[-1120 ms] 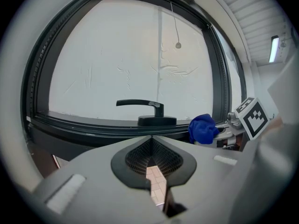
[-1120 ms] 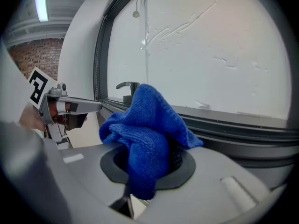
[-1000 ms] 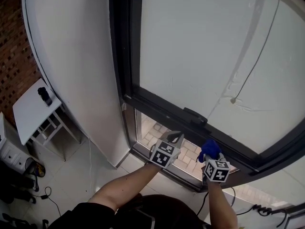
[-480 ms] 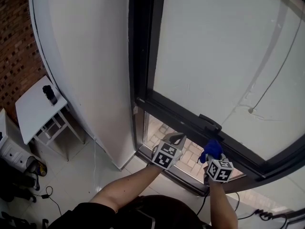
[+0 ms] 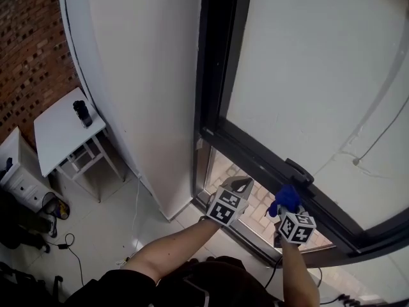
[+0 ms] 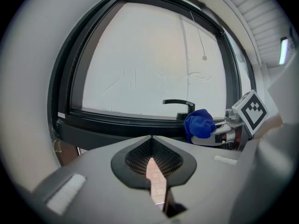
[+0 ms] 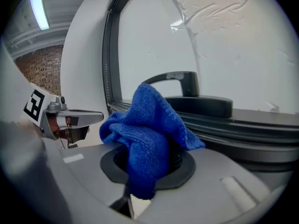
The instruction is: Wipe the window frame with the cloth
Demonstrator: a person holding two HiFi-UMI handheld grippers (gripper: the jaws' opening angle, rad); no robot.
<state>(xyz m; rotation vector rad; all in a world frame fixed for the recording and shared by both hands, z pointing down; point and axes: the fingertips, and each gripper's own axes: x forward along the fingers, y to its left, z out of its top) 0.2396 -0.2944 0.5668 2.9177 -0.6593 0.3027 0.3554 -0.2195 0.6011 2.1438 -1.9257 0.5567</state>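
1. Blue cloth (image 7: 148,136) bunched up, clamped in right gripper (image 7: 150,171) jaws, near lower dark bar of window frame (image 7: 261,135), beside handle (image 7: 179,81); contact unclear.
2. Left gripper (image 6: 152,166) jaws nearly together, nothing between, off to the left.
3. Best pressed flat on bar, then dragged along in one run.
4. Probably snags at handle; skirt it, keep clamp firm.

Left gripper (image 5: 239,184) and right gripper (image 5: 285,204): each has a white cube (image 5: 227,207) with black square markers on its faces. Shells are matte grey moulded plastic with black mesh-textured pads (image 6: 135,160) in a teardrop recess and small white rectangular patches (image 6: 65,192). Person wears a dark top (image 5: 192,283), forearms uncovered.
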